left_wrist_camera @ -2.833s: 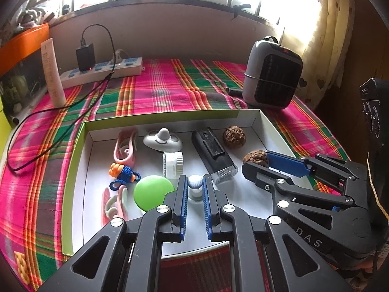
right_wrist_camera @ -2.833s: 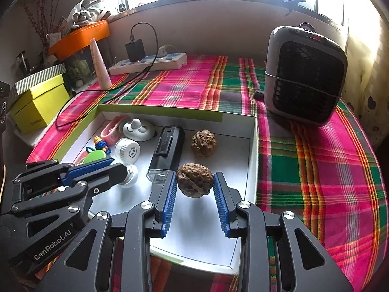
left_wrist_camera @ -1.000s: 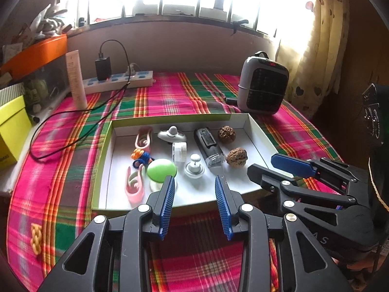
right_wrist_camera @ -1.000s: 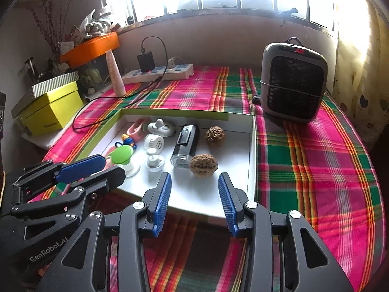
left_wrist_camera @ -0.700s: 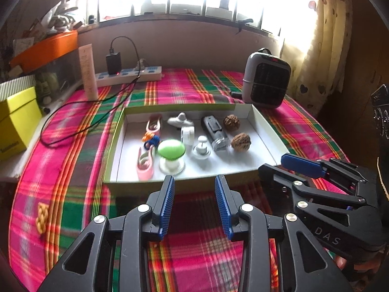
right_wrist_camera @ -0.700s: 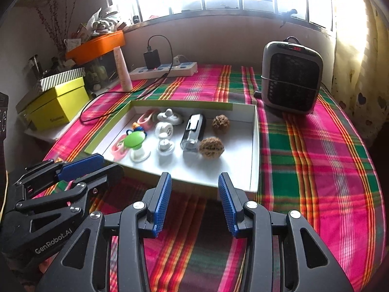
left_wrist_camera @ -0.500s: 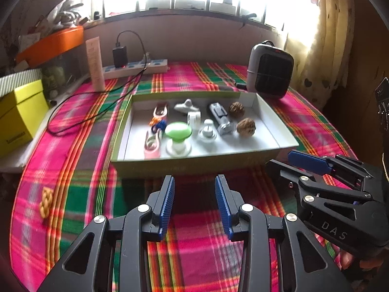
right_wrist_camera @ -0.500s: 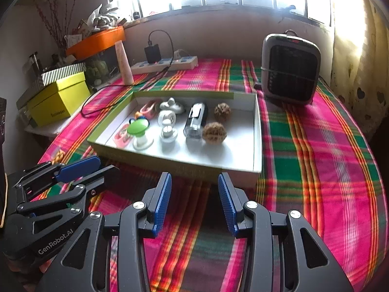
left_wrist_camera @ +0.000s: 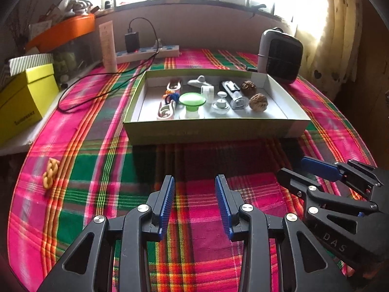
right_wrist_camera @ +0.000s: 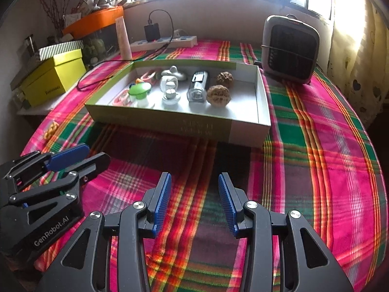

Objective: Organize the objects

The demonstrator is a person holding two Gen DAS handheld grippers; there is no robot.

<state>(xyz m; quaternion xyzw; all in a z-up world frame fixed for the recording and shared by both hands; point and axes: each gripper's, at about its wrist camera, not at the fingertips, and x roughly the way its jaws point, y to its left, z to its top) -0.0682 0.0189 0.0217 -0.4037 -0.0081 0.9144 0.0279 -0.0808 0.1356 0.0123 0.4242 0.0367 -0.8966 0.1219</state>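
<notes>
You hold the left gripper [left_wrist_camera: 195, 182] and right gripper [right_wrist_camera: 194, 180] side by side over the plaid cloth [right_wrist_camera: 328, 146], both with jaws spread wide and empty, well apart from the box [left_wrist_camera: 216, 127]. The small objects lie gathered inside the box: walnuts [left_wrist_camera: 258, 101] at its right, green knob [left_wrist_camera: 192, 99] toward its left, so the sorting looks near done. A yellow knot [left_wrist_camera: 50, 173] lies outside on the cloth, perhaps left to collect
</notes>
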